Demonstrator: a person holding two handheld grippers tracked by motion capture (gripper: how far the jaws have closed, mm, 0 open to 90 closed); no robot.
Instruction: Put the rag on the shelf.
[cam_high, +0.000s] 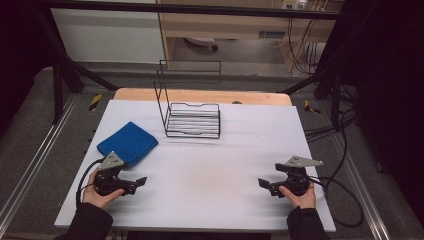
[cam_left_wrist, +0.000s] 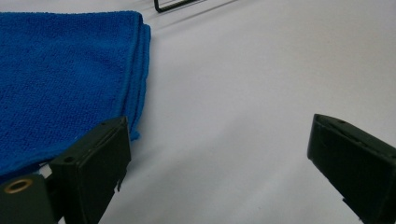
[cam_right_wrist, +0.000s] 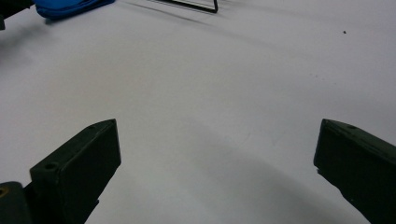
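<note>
Blue cloth (cam_high: 128, 143): folded, flat at the left of the tabletop (cam_high: 210, 175), just beyond the left hand-held gripper (cam_high: 141, 181); in the left gripper view it covers the upper left (cam_left_wrist: 60, 79), its corner beside the left jaw.
Left hand-held gripper: jaws spread wide, nothing between them, resting low at the lower left of the high view.
Risk, cloth: a pinch on the top layer alone would likely unfold the stack; a jaw pushed in flat may just shove the cloth along.
Wire rack (cam_high: 192, 117): upper centre, well apart from the cloth; thin wires could snag a dragged corner.
Right hand-held gripper (cam_high: 263, 183): jaws spread, empty, at the lower right, well apart from the cloth.
Risk, cables: the trailing cable at the right could tug a long reach.
Hard to make out: the number of cloth layers; the rack is cut off at the top edge of both gripper views (cam_right_wrist: 196, 4).
</note>
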